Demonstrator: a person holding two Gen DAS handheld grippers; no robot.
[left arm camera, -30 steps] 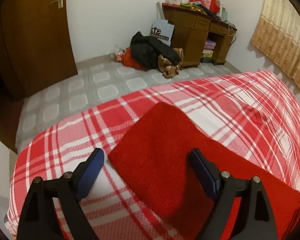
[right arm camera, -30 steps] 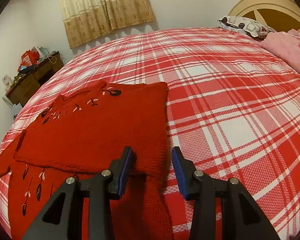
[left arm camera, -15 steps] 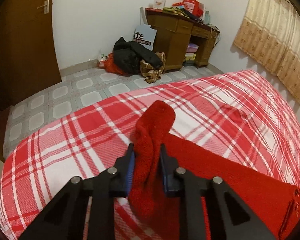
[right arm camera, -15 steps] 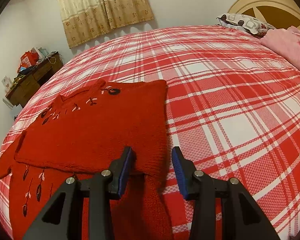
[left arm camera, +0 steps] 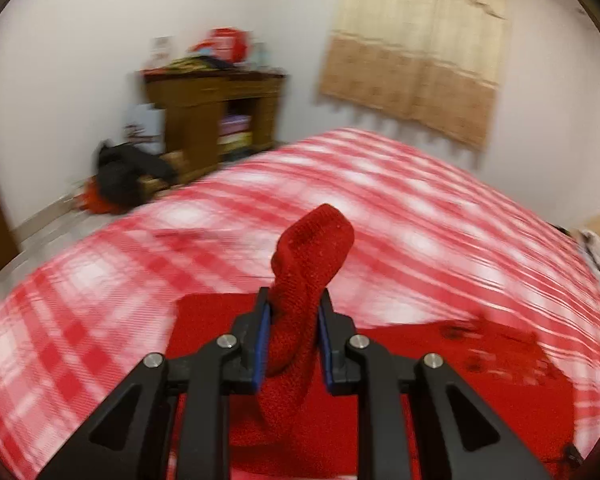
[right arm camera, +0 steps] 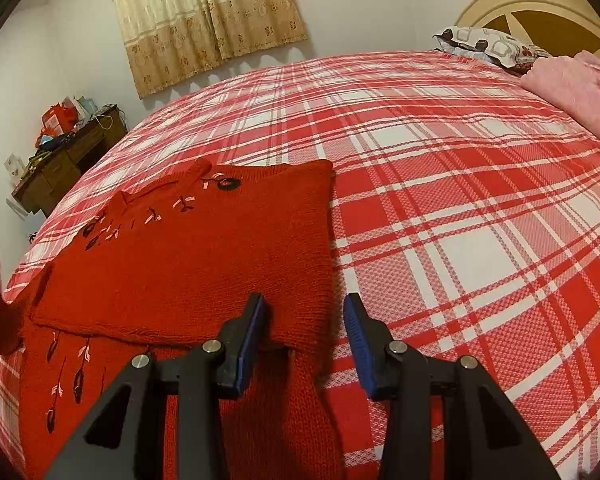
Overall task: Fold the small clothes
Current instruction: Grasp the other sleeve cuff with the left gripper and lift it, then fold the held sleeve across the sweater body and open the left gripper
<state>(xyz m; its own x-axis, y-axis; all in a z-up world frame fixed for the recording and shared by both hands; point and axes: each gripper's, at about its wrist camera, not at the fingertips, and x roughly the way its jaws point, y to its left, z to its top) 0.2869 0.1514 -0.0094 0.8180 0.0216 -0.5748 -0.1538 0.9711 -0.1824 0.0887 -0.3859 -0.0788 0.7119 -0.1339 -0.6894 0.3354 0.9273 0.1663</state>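
**Left claw has the sleeve up, fold half done**

Left claw (left arm camera: 291,312) is clamped on the sleeve (left arm camera: 308,264), and I've got it lifted clear of the bed (right arm camera: 460,200), cuff end flopping over the jaws. Right claw (right arm camera: 304,320) hangs with its jaws apart, holding nothing, straddling the sweater's (right arm camera: 204,264) folded edge.

Progress, as I read it: the right side is already folded in over the body and lies flat with a clean edge. The left sleeve has yet to be laid across, and the bottom-to-top fold comes after that, so roughly halfway.

Room is generous. The plaid runs wide on my right toward the pillow (right arm camera: 488,44) and the pink blanket (right arm camera: 580,92). On the left the bed's edge looks near the sweater, though that view is smeared, so I can't be sure how near.
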